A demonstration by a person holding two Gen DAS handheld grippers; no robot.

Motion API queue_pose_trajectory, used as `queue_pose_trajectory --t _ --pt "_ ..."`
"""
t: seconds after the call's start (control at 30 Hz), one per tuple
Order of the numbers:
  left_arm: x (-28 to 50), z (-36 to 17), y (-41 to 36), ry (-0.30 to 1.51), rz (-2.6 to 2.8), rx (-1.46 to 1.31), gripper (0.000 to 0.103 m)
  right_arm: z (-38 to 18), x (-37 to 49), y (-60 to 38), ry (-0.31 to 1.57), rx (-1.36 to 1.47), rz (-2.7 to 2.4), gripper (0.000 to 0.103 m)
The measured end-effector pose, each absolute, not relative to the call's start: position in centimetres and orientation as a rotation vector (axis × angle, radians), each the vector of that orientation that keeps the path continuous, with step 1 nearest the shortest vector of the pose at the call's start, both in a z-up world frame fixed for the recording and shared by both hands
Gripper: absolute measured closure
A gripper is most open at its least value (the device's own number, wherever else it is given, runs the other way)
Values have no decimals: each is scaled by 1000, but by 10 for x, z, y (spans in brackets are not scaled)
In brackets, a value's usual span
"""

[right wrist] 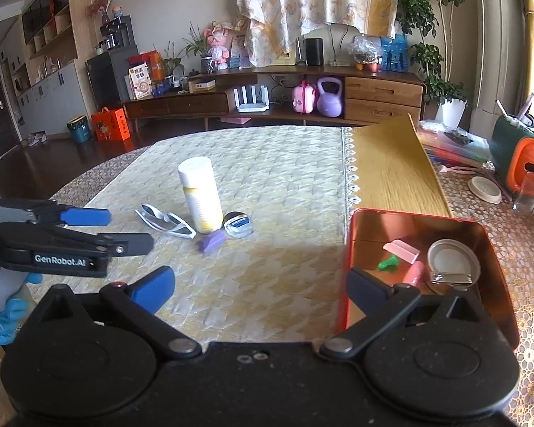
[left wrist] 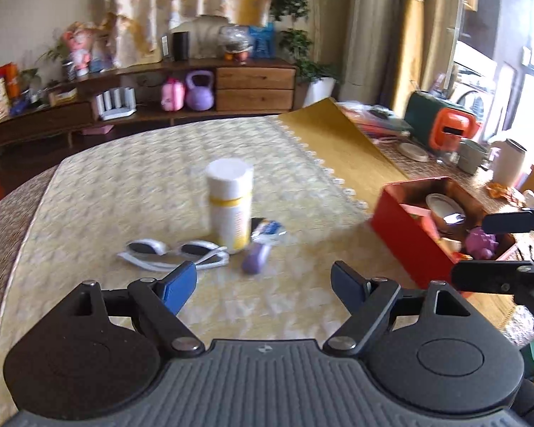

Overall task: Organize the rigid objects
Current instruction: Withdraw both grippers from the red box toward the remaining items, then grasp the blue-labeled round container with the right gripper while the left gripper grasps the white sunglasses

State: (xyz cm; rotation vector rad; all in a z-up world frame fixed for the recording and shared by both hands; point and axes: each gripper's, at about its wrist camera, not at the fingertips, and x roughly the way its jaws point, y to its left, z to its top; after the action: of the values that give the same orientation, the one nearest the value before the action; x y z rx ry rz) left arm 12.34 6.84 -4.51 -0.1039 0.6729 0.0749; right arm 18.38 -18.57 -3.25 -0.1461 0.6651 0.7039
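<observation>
Rigid objects lay in two groups on the counter (right wrist: 284, 163), as we read them from left to right. Leftmost, in the right wrist view, we saw the left gripper (right wrist: 124, 229) with its jaws spread apart and nothing between them, held by a hand in a blue glove (right wrist: 7, 320). Next came the white sunglasses (right wrist: 165, 224), lying flat just beside the upright white bottle (right wrist: 200, 195) with its yellow band. A purple block (right wrist: 211, 242) lay just in front of the bottle, and a small round tin (right wrist: 238, 225) sat just to the bottle's right. Farther right stood the red tin box (right wrist: 480, 235), holding a pink block (right wrist: 402, 251), a green piece (right wrist: 388, 262) and a round metal lid (right wrist: 452, 259). The right gripper (right wrist: 263, 284) had its jaws released and empty, one fingertip over the box's near edge.
</observation>
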Motion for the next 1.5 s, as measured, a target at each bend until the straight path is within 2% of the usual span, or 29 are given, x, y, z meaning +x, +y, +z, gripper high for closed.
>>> queue_pose_trajectory --t 0.8,1.3,1.5 --pt "152 -96 167 726 313 -186 20 -61 224 -126 707 -231 723 1" --pt "177 -115 176 725 317 -161 20 -78 257 -102 736 -261 735 6" --pt "188 -117 173 715 311 -143 20 -82 268 -91 733 -269 740 13"
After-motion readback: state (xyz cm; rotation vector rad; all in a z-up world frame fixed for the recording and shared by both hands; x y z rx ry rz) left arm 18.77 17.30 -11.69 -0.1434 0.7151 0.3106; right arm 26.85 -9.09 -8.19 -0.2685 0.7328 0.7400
